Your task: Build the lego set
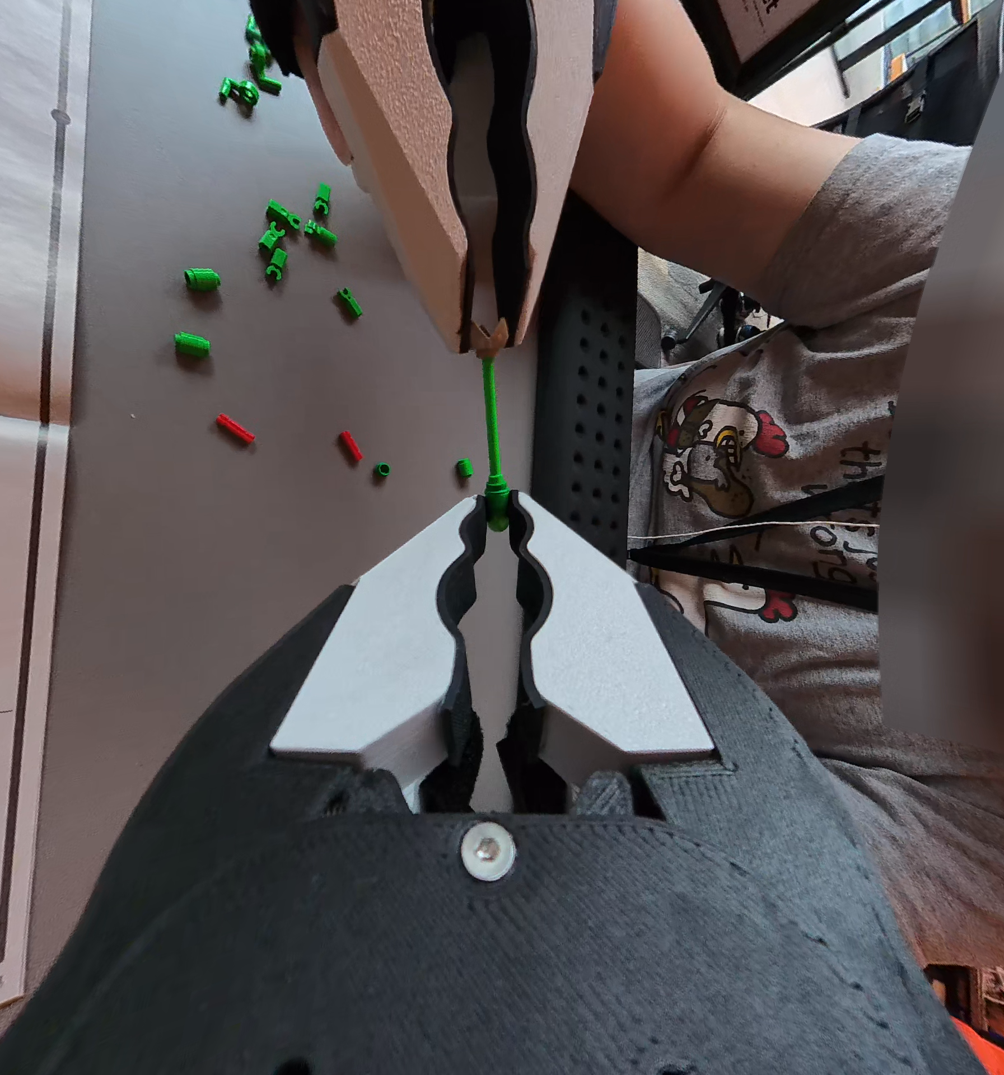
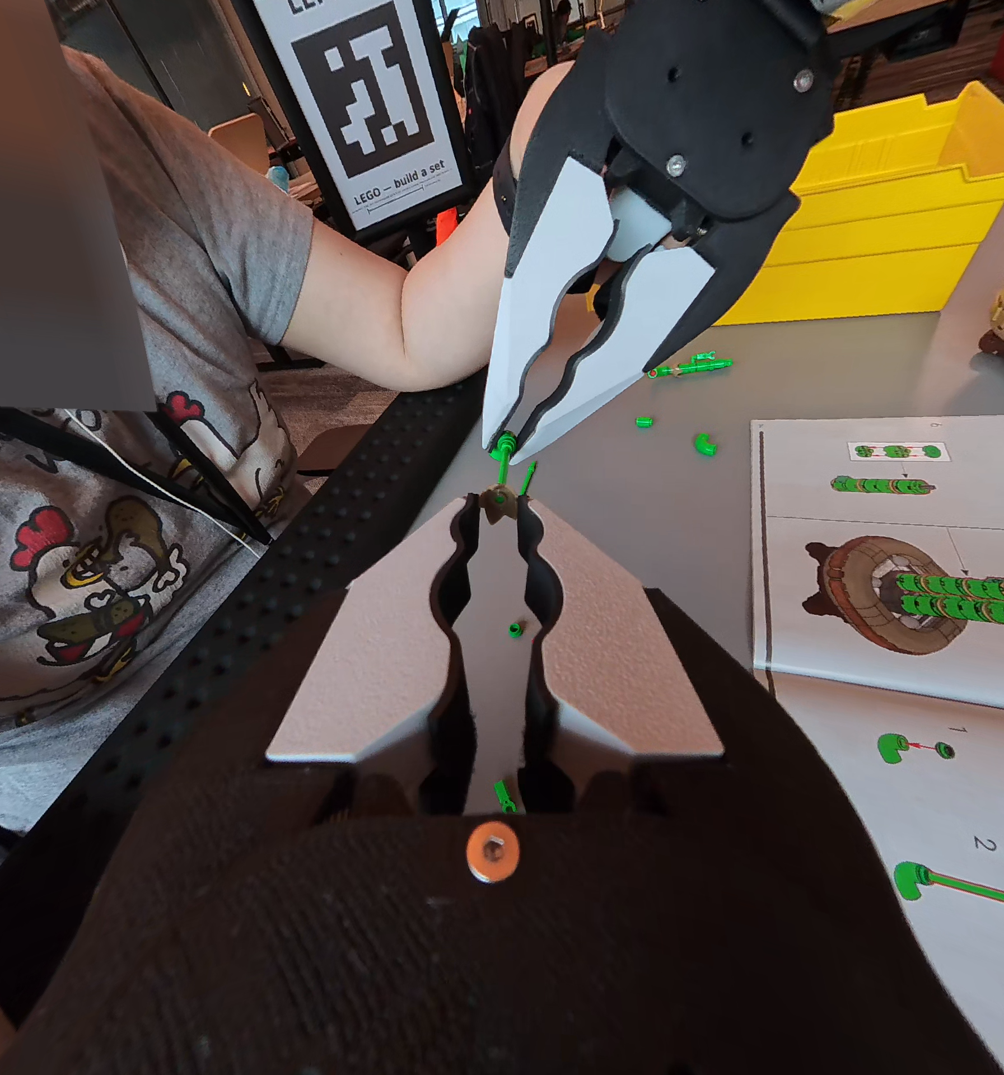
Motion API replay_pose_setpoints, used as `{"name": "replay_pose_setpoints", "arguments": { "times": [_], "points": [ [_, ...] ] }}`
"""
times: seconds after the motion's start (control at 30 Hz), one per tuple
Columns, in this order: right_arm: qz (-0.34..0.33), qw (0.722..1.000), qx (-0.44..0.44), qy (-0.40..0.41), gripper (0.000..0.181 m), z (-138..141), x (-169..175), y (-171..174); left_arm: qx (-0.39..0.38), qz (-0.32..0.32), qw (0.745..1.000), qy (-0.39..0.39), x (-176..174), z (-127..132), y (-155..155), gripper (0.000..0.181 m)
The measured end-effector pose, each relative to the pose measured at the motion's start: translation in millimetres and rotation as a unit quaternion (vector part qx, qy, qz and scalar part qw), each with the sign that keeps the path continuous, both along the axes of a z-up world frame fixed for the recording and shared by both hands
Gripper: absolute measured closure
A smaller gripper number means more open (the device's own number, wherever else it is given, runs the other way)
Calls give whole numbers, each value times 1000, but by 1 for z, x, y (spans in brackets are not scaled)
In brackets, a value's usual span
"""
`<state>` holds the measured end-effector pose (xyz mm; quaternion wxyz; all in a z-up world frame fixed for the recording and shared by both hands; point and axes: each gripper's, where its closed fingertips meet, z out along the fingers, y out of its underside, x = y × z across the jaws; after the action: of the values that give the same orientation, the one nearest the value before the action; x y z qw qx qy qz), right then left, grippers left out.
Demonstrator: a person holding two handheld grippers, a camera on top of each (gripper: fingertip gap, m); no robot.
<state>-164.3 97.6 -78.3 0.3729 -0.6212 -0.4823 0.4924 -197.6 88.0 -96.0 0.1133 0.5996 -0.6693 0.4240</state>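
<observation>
One green rod [image 1: 492, 420] was gripped at its knob by the left gripper [image 1: 496, 512]. One tan piece [image 2: 500, 504] was pinched by the right gripper [image 2: 498, 507]. Two red pins [image 1: 235, 429] were seen on the table [image 1: 290, 523].

grey table [image 1: 290, 552], green pieces [image 1: 278, 232], instruction booklet [image 2: 895, 582]

This looks like an open-plan office or lab set up as a data-collection station — not a home. A framed sign [image 2: 371, 110] bearing a large black-and-white fiducial marker stands behind the grey worktable [image 2: 691, 523], whose edge carries a black perforated rail [image 2: 290, 587]. A yellow plastic parts bin [image 2: 872, 215] sits on the table beside a printed instruction booklet [image 2: 895, 552]. Behind them — carpeted floor, more desks and chairs, glass partitions with dark frames [image 1: 872, 41]. The seated person wears a lanyard [image 2: 138, 465].
</observation>
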Motion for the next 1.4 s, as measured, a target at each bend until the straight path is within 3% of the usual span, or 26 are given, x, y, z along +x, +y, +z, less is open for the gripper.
{"name": "replay_pose_setpoints", "arguments": {
  "times": [0.5,1.0,1.4],
  "points": [
    [0,1000,0,-7,171,-1,-1,-1,-7,1,1000,-1,0,1,0,177],
    [-2,1000,-11,2,169,-3,8,1,-74,31,997,-15,11,3,8,176],
    [-83,997,7,3,170,-11,17,-2,-114,35,993,-14,20,-2,4,176]
  ]
}}
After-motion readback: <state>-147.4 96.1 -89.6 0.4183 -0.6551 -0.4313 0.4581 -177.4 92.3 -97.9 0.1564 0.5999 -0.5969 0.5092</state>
